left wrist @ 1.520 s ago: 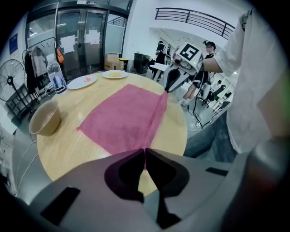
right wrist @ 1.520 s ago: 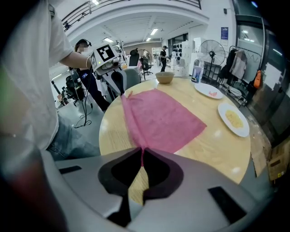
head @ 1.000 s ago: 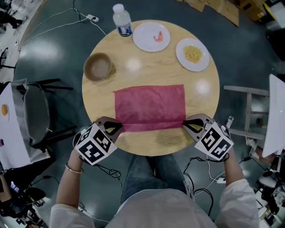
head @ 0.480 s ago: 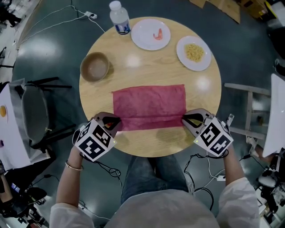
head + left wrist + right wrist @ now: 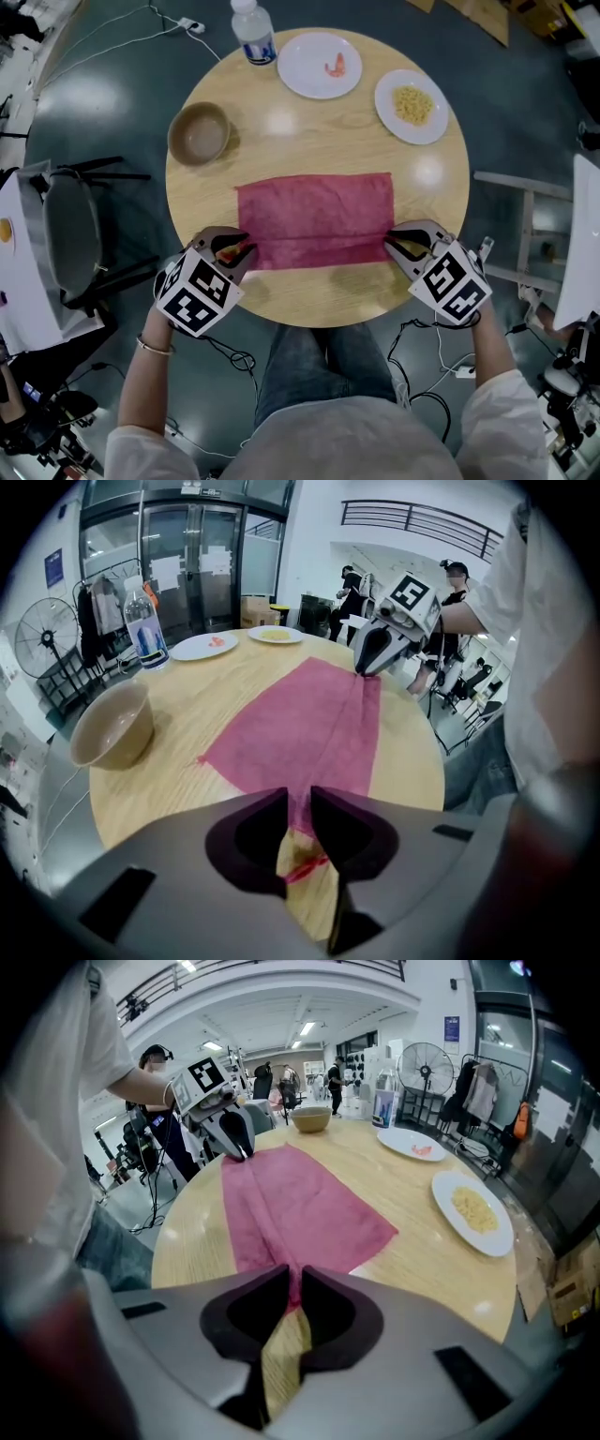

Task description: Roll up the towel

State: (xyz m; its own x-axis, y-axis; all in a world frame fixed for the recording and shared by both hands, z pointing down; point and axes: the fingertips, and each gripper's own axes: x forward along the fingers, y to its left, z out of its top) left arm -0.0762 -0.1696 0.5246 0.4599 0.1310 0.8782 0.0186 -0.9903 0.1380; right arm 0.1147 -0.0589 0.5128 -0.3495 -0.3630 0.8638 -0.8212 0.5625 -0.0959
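The red towel point(image 5: 314, 220) is laid flat across the middle of the round wooden table point(image 5: 319, 150), with its near edge turned over into a narrow band, so the roll is judged to be at its first turn only. The near left corner of that band lies between the jaws of the left gripper point(image 5: 246, 249), which have just been opening and are now slightly parted, so the cloth is no longer firmly pressed. The near right corner is pinched by the right gripper point(image 5: 389, 246), whose jaws are almost together on the fabric. For a neat roll, both ends should be retaken on the turned band itself, not on the single layer beneath. They should then be carried toward the far side at the same pace, so that the band is kept straight and tight and no cone is formed. Well beyond the towel's far edge, a tan bowl point(image 5: 200, 134) at the far left appears empty. A white plate point(image 5: 302, 77) holds one small pink piece, seemingly a shrimp, and another plate point(image 5: 428, 128) holds a heap of yellow noodles. A water bottle point(image 5: 253, 36) stands at the far rim.
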